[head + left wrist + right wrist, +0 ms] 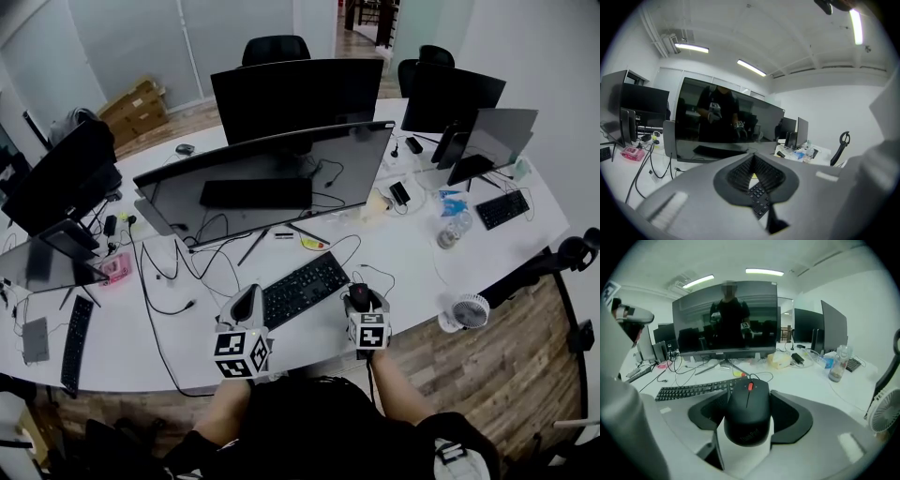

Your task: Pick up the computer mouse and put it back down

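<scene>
Fingers [788, 414] of the right gripper [366, 296] clamp the computer mouse [747, 411] above the desk's [427, 281] front edge, the left gripper's [253, 292] pressed together, empty; the mouse's smooth, rounded shell could slip from the pinch and drop.

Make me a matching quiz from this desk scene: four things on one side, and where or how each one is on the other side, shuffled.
Column one:
1. computer mouse
2. left gripper
3. white fan
4. pink object

Column two:
A. at the right edge of the table
B. closed, with nothing held
C. gripped by the right gripper
D. far left, among black cables

Pairs: 1-C, 2-B, 3-A, 4-D
</scene>
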`<state>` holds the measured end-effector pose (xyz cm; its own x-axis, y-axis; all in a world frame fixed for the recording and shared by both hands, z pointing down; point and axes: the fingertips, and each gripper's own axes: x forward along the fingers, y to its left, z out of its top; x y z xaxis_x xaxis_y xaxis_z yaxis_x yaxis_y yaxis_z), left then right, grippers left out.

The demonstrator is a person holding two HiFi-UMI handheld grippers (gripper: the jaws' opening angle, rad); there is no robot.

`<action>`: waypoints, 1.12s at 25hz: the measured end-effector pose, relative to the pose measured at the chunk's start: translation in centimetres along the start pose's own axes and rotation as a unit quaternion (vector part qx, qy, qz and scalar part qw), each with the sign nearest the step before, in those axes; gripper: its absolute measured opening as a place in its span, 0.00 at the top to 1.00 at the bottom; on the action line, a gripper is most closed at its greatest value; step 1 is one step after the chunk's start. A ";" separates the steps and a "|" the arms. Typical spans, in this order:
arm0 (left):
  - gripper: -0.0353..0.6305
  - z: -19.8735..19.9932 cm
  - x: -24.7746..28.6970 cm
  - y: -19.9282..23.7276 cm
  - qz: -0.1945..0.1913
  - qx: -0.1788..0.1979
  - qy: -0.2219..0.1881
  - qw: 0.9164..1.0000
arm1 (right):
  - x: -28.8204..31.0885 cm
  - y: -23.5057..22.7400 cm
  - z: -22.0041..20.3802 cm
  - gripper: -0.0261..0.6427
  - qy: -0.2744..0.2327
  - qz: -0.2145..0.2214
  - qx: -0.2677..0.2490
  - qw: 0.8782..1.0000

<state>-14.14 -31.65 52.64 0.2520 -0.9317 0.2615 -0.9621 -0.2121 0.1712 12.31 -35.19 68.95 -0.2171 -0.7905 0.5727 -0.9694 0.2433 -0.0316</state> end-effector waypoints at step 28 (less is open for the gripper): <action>0.87 1.4 2.1 -0.1 -0.021 -0.007 -0.022 1.000 | -11.9 -0.2 20.6 0.54 -0.248 0.006 -0.042 0.968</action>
<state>-13.66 -34.01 51.80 0.2864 -0.9342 0.2126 -0.9494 -0.2468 0.1942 12.77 -37.38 45.24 -0.2774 -0.9546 0.1085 -0.9581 0.2832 0.0426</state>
